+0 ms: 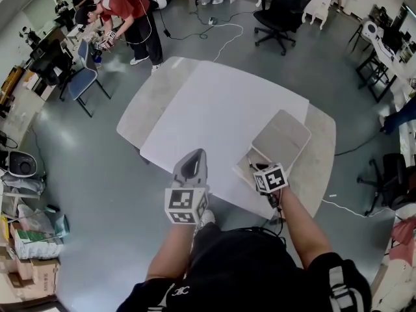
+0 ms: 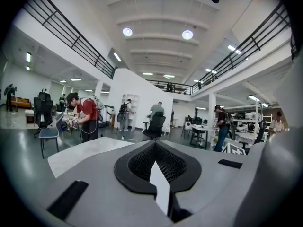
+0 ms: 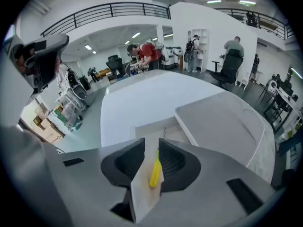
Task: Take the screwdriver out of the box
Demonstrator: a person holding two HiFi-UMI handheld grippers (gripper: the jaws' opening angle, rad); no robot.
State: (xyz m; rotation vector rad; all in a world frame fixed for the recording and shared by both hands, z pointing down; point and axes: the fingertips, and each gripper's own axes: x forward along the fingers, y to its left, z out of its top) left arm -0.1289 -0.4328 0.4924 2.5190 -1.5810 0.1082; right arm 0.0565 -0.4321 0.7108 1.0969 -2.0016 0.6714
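While the left tongs (image 2: 155,148) sit closed, the right tongs (image 3: 151,144) gape astride the screwdriver (image 3: 154,171) in the box (image 3: 144,129).

The table (image 1: 214,103) is viewed steeply from overhead in the head view; in both gripper views it is seen low and near, across its top.

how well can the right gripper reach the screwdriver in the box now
Probably yes: the lid stands open, the right gripper has its jaws apart, and the screwdriver lies uncovered in the box, in line with that gap.
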